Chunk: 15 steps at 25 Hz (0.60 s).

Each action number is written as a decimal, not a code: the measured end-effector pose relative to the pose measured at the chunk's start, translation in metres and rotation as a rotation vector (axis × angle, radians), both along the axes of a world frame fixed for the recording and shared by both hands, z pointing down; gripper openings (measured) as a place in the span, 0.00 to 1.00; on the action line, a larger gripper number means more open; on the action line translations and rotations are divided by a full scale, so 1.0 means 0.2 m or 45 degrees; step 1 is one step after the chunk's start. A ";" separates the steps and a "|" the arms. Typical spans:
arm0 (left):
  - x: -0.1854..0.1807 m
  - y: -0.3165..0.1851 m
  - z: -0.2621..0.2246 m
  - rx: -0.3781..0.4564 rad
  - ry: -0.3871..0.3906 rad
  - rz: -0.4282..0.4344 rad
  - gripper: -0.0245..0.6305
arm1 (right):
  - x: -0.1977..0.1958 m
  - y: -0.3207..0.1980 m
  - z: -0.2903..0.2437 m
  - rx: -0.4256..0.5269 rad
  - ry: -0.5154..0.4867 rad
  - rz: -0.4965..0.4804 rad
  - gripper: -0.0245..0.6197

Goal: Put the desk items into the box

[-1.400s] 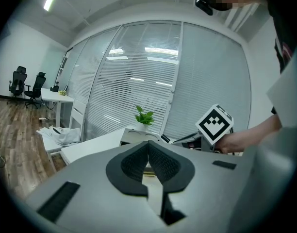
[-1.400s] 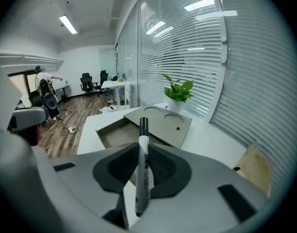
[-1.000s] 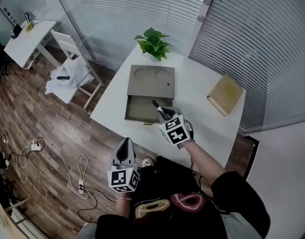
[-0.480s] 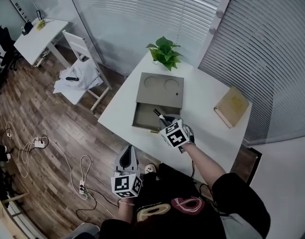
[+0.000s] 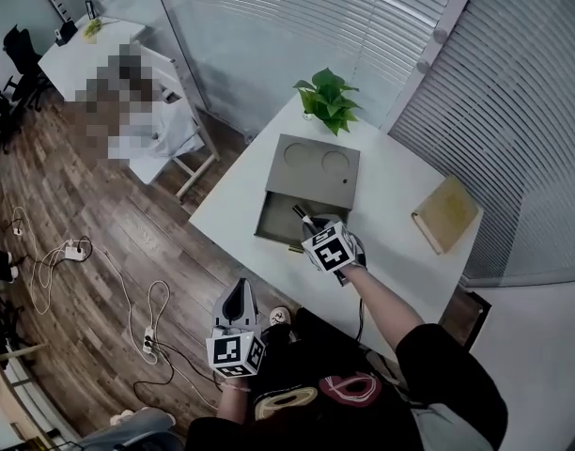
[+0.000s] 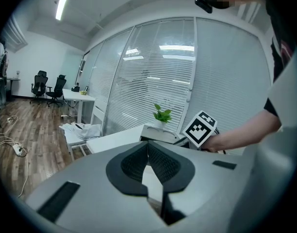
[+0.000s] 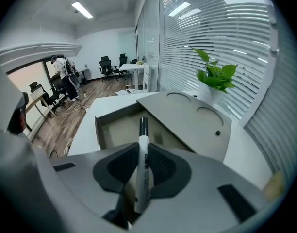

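Observation:
A grey box (image 5: 317, 163) lies on the white table (image 5: 394, 252) with its drawer (image 5: 277, 217) pulled out toward me. My right gripper (image 5: 313, 225) hangs over the drawer's front right corner, shut on a white marker (image 7: 141, 165) whose black cap (image 5: 298, 213) points into the drawer. In the right gripper view the drawer (image 7: 120, 128) looks bare inside, beyond the right gripper (image 7: 142, 148). My left gripper (image 5: 238, 296) hangs off the table's near edge over the floor. Its jaws meet with nothing between them in the left gripper view (image 6: 147, 148).
A potted plant (image 5: 329, 98) stands at the table's far edge behind the box. A tan book (image 5: 447, 213) lies at the table's right side. Left of the table stands a white chair (image 5: 182, 148). Cables and a power strip (image 5: 147, 344) lie on the wooden floor.
The head view has swung, so the table sits further right and lower in the picture. My right gripper stays over the drawer's front corner with the marker. The left gripper has hardly moved.

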<state>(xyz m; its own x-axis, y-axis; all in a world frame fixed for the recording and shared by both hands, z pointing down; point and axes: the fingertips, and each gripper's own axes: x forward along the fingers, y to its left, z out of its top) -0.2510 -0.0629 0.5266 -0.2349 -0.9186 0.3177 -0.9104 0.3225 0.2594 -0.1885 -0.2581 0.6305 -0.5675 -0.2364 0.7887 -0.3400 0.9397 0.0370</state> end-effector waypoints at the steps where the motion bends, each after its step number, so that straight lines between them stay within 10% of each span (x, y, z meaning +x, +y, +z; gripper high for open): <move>1: 0.00 0.00 0.00 -0.003 0.001 -0.007 0.06 | -0.01 0.00 0.01 -0.003 0.007 -0.009 0.15; 15: -0.05 0.10 0.06 -0.069 0.008 -0.117 0.07 | -0.09 0.02 0.16 -0.076 0.064 -0.076 0.15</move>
